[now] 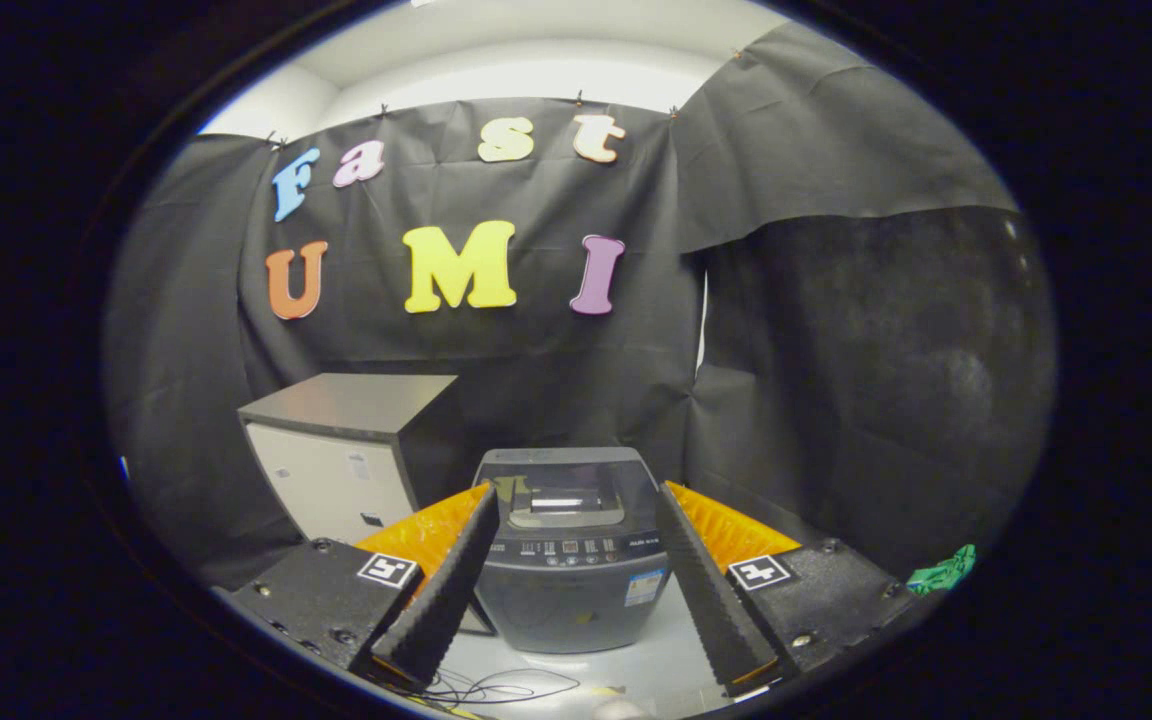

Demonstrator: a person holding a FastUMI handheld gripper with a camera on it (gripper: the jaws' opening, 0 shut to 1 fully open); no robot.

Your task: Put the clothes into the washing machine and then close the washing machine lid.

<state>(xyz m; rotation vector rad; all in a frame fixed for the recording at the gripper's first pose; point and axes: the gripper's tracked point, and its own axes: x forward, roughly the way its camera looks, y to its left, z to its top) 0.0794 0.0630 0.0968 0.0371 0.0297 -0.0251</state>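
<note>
The gripper [576,590] hangs with its fingers spread wide and nothing between them, framing the grey top-loading washing machine [570,560] that stands on the pale floor just beyond the fingertips, beside a grey cabinet [346,460]. Off to the right of the fingers lies a small green bundle [944,571], probably the clothes (too small to be sure). If so, it should be light, limp and easy to crush, best pinched at a bunched fold.

washing machine [570,550] beyond fingers [446,590], cabinet [346,460] left
</note>
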